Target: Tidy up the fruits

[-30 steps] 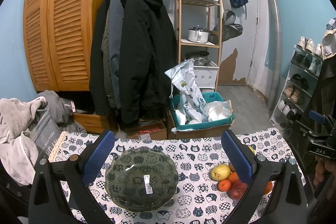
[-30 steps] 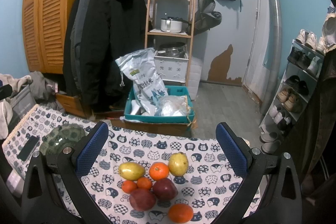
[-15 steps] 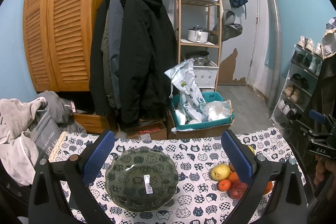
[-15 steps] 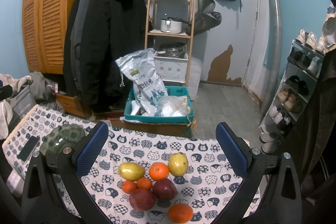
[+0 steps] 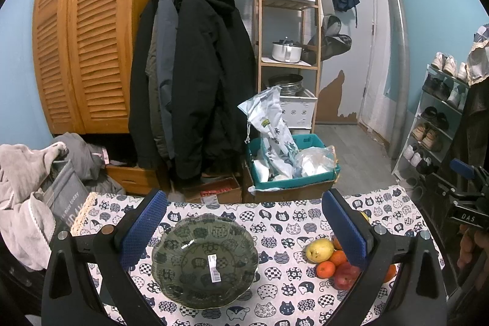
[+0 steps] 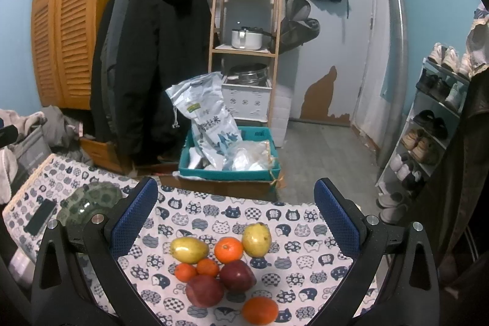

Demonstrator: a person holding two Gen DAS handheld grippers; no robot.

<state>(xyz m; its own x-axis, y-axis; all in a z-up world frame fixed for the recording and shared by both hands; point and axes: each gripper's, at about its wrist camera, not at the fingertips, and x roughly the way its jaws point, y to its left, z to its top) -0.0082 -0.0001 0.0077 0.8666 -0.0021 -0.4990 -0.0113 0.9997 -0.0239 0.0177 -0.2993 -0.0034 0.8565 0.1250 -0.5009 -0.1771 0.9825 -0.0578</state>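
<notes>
Blue-padded claws (image 5: 243, 223) (image 6: 235, 211) — wide apart, empty

Ahead of me the walls (image 5: 443, 5) are blue, with a pale door (image 6: 336, 29) whose paint has peeled near the grey floor (image 6: 321, 148). A louvred wooden wardrobe (image 5: 82, 45) stands on the left beside hanging dark coats (image 5: 195, 75). A wooden shelf (image 6: 244, 20) carries boxes and a pot, and a shoe rack (image 6: 428, 127) lines the right wall
</notes>
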